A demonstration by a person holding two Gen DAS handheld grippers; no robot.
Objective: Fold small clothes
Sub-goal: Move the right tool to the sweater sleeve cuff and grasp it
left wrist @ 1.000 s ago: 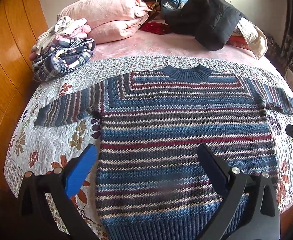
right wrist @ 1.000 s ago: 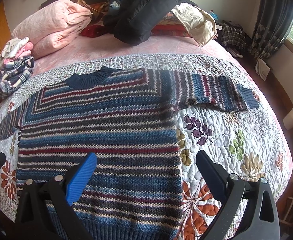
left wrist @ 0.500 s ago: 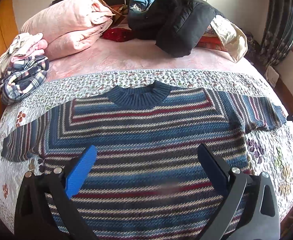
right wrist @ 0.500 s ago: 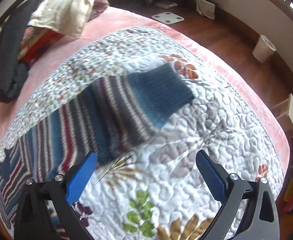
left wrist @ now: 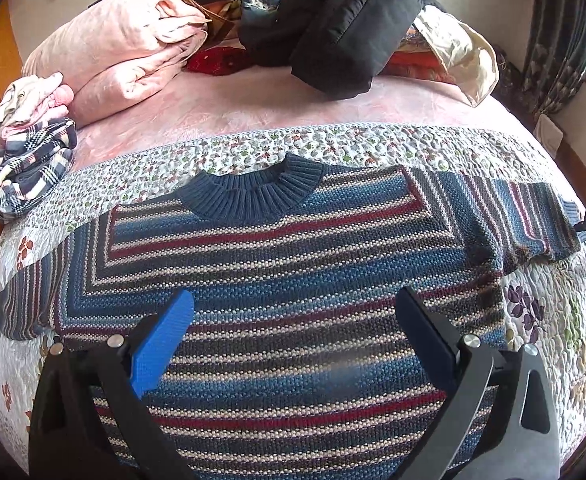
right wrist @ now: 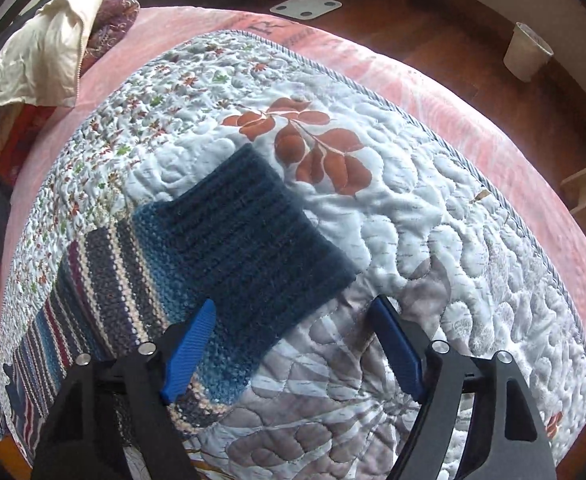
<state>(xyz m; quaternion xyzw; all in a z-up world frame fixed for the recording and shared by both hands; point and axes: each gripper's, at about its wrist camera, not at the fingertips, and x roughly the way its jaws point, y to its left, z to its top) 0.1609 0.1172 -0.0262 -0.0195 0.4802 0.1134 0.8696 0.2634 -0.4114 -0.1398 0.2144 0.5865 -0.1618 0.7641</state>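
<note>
The striped sweater (left wrist: 277, 280) is lying flat, front up, on the floral quilt (left wrist: 373, 144), sleeves extended sideways. The left gripper (left wrist: 293, 336) is hovering over the sweater's torso, jaws spread wide, holding nothing. The right gripper (right wrist: 293, 344) is positioned at the dark blue cuff (right wrist: 253, 240), jaws spread, one finger over the cuff, the other over the quilt.

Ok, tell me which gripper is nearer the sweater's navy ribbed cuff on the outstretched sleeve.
Right. The right gripper hangs open just over the cuff, one fingertip above its knit. The left gripper hangs open over the striped sweater's body, well away from it.
</note>
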